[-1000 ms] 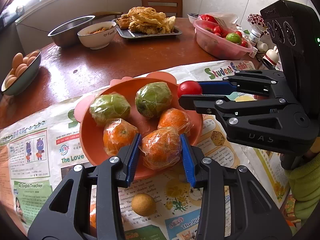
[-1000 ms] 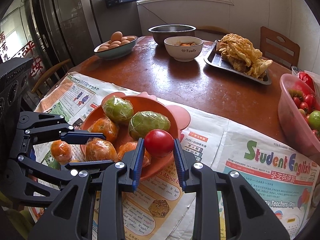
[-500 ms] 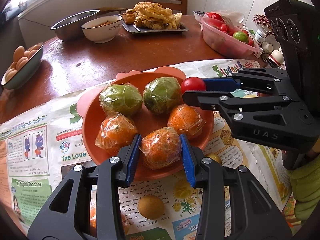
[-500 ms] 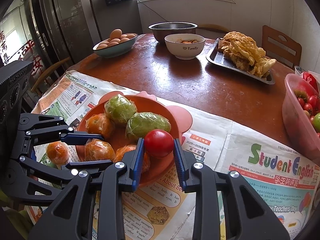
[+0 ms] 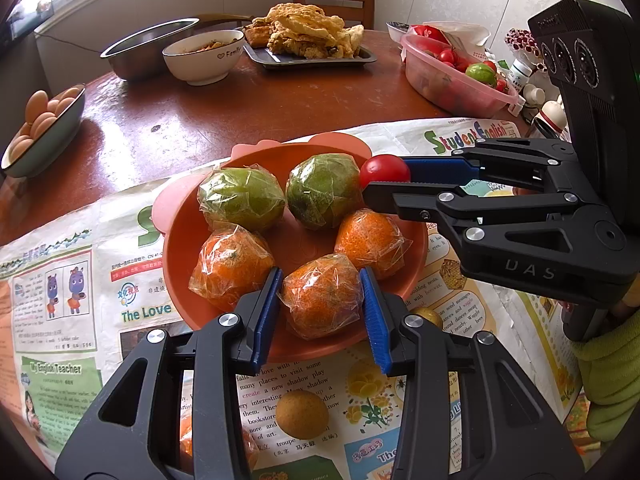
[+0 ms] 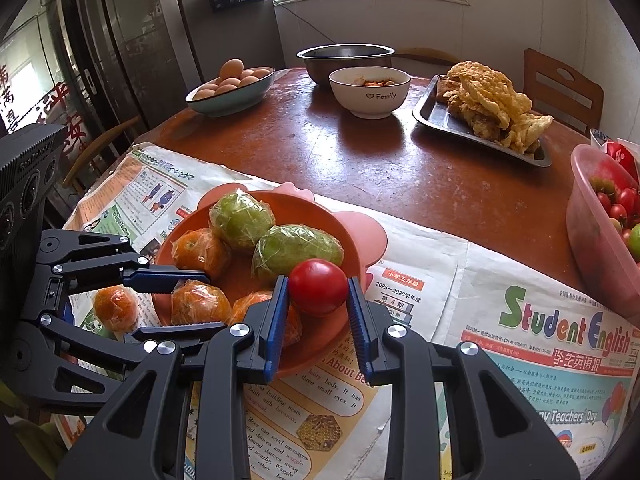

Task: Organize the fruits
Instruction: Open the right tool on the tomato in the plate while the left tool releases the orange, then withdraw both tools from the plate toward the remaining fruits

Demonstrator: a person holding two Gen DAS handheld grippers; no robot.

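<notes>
An orange plate (image 5: 180,248) (image 6: 360,236) on newspaper holds two wrapped green fruits (image 5: 242,198) (image 6: 296,246) and wrapped oranges (image 5: 232,266) (image 6: 200,248). My left gripper (image 5: 320,300) (image 6: 176,300) is shut on a wrapped orange (image 5: 320,296) (image 6: 198,306) over the plate's near edge. My right gripper (image 6: 318,292) (image 5: 384,182) is shut on a red tomato (image 6: 318,286) (image 5: 384,170) above the plate's right rim.
Loose on the newspaper (image 5: 60,320) lie a small brown fruit (image 5: 302,414) and another orange (image 6: 116,308). A pink tub of tomatoes (image 5: 456,76) (image 6: 600,224) stands at the right. Egg bowl (image 6: 232,88), white bowl (image 6: 370,90), steel bowl (image 6: 344,58) and fried-food tray (image 6: 488,112) stand behind.
Both grippers, still holding their fruit, have moved forward over the plate, which now looks closer and lower in both views.
</notes>
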